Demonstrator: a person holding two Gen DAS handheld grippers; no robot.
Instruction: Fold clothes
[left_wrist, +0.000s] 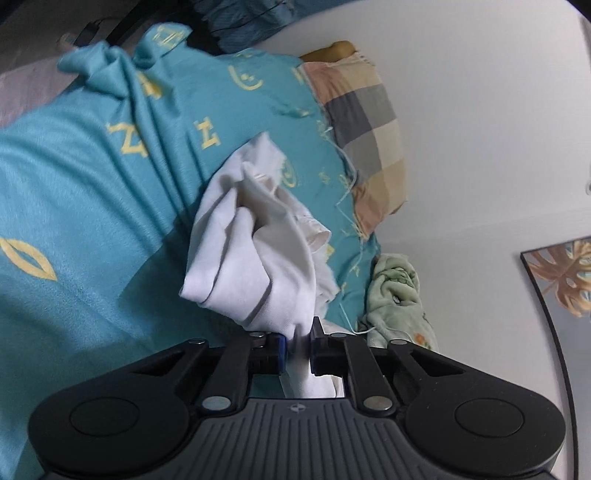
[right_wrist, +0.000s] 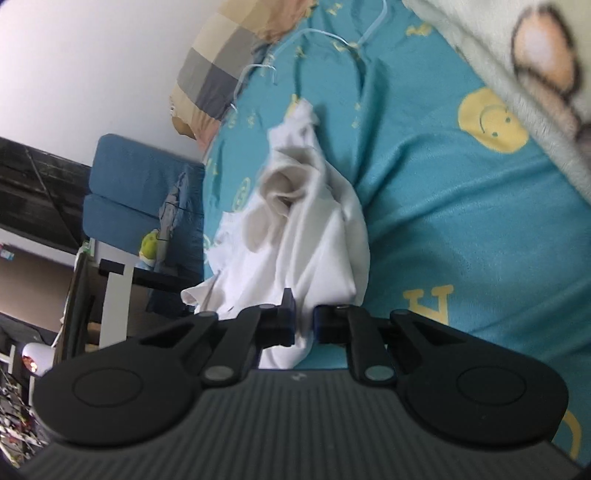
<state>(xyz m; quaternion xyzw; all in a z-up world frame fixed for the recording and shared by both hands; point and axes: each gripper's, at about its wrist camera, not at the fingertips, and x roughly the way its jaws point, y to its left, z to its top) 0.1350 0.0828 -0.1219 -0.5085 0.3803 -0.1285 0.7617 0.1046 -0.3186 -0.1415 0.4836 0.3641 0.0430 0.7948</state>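
Observation:
A crumpled white garment (left_wrist: 255, 251) hangs bunched above a teal bed sheet (left_wrist: 74, 206) with yellow prints. My left gripper (left_wrist: 297, 350) is shut on one part of the white cloth, which runs out from between its fingers. In the right wrist view the same white garment (right_wrist: 310, 236) hangs in folds over the teal sheet (right_wrist: 461, 221). My right gripper (right_wrist: 303, 325) is shut on another part of it. The rest of the garment is twisted, and its shape is hidden in the folds.
A checked pillow (left_wrist: 369, 122) lies at the head of the bed by the white wall; it also shows in the right wrist view (right_wrist: 225, 62). A pale green plush blanket (left_wrist: 399, 295) lies beside the sheet (right_wrist: 517, 74). A blue chair (right_wrist: 133, 195) stands off the bed.

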